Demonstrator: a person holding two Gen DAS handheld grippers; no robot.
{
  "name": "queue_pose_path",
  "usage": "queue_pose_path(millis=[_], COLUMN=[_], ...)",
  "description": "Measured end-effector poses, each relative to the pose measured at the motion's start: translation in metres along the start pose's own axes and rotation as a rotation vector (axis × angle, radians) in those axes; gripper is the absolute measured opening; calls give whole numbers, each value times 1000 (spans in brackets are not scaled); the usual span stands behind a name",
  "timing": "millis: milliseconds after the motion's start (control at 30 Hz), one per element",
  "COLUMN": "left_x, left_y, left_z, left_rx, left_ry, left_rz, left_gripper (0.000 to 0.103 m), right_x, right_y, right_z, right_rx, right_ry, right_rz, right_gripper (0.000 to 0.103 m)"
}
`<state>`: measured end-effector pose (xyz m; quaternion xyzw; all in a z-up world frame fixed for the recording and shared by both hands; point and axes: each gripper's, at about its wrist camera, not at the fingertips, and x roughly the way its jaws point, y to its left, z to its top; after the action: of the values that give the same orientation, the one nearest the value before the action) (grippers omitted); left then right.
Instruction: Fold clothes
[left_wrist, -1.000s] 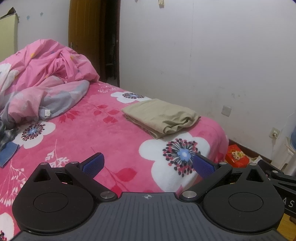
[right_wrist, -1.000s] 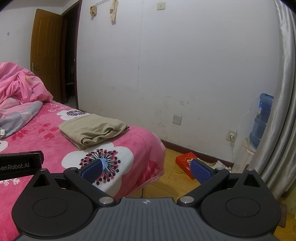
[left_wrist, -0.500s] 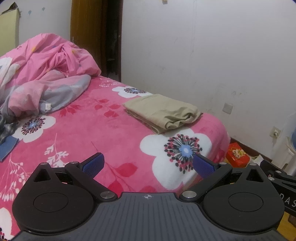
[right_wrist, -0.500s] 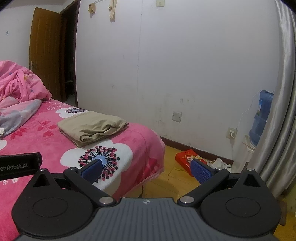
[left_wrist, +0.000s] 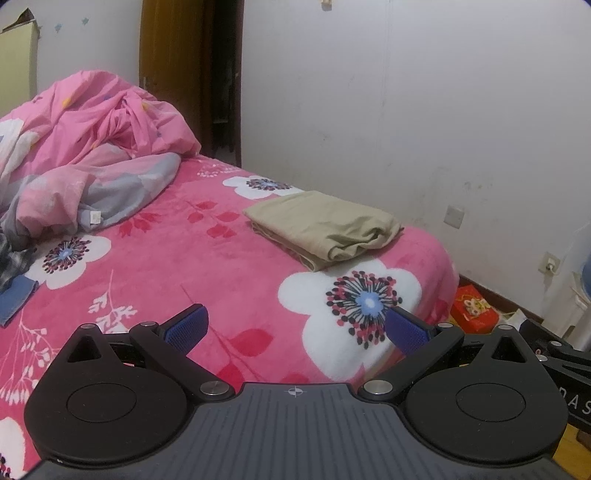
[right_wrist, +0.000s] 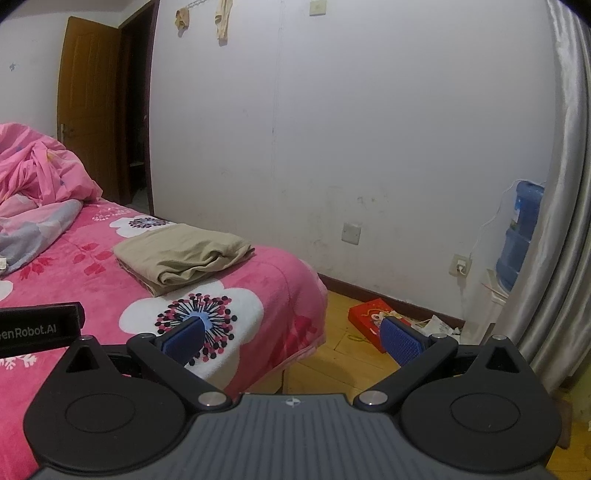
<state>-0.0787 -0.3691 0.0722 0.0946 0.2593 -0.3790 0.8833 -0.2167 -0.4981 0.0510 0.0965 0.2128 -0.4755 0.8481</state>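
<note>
A folded beige garment (left_wrist: 325, 227) lies near the far right corner of the pink flowered bed (left_wrist: 207, 266); the right wrist view shows the same beige garment (right_wrist: 181, 256) on the bed (right_wrist: 266, 280). My left gripper (left_wrist: 295, 328) hovers open above the bed's near part, well short of the garment, nothing between its blue pads. My right gripper (right_wrist: 291, 339) is open too, held over the bed's corner and the floor beyond. At the far left edge lie a blue cloth (left_wrist: 14, 301) and a dark checked cloth (left_wrist: 9, 264).
A crumpled pink and grey duvet (left_wrist: 88, 162) fills the bed's far left. A white wall runs behind, with a dark doorway (left_wrist: 221, 81). On the wooden floor sit a red box (right_wrist: 373, 317) and a blue water bottle (right_wrist: 521, 236) by a silver curtain (right_wrist: 565, 184).
Both grippers have lifted and pulled back a little, so the bed and the garment sit slightly lower and farther in view. Both stay open.
</note>
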Motion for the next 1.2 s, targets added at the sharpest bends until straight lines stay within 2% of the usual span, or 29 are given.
queue_pose_path(millis=[1200], left_x=[0], left_y=[-1], left_z=[0], left_rx=[1], left_ry=[4], left_rz=[3], left_gripper=[103], right_x=[-1], right_y=[-2], right_z=[-1], right_rx=[14], right_ry=[4], right_rz=[0], right_gripper=[103])
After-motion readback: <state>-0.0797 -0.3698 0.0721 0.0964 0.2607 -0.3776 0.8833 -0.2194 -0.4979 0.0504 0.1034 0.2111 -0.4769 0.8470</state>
